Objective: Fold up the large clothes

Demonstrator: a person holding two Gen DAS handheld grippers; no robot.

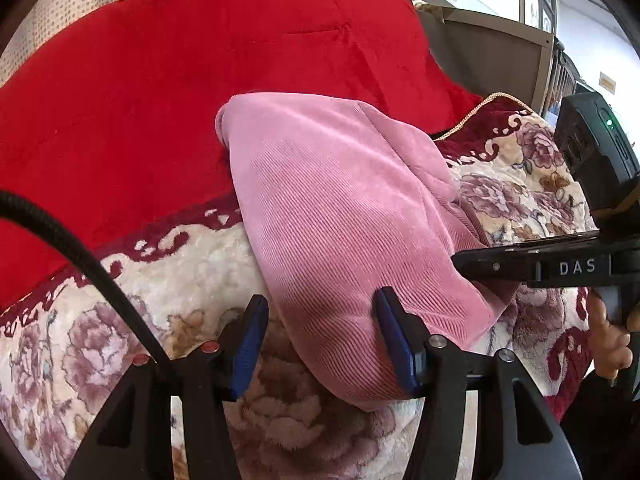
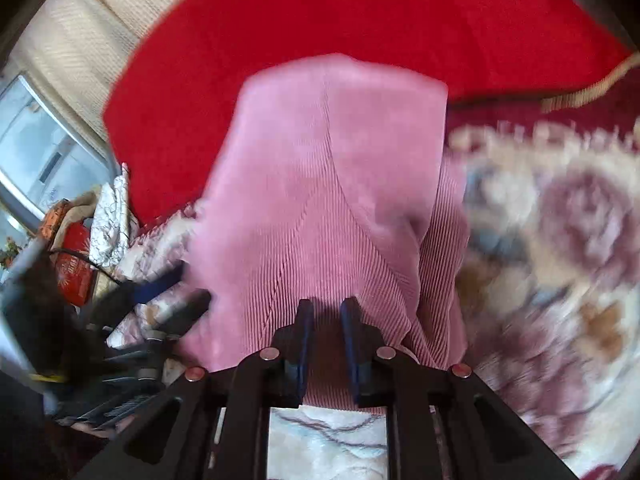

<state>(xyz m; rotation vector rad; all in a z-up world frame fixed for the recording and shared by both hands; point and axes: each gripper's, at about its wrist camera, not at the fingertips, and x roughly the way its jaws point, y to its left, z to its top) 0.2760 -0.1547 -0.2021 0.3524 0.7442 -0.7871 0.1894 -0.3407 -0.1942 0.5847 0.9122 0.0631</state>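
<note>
Blue-padded fingers (image 2: 306, 336) of the right gripper (image 2: 327, 312) are pinching the near edge of the pink ribbed garment (image 2: 320, 184), which is lying folded across the floral blanket (image 1: 180, 272) and red quilt (image 1: 180, 60). Left gripper (image 1: 320, 332) is hovering with fingers apart at the garment's corner, clamping nothing.

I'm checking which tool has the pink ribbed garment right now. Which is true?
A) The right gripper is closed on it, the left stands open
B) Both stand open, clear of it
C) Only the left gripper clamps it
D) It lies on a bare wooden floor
A: the right gripper pinches the pink garment between nearly closed jaws, while the left gripper stands wide at its edge.
</note>
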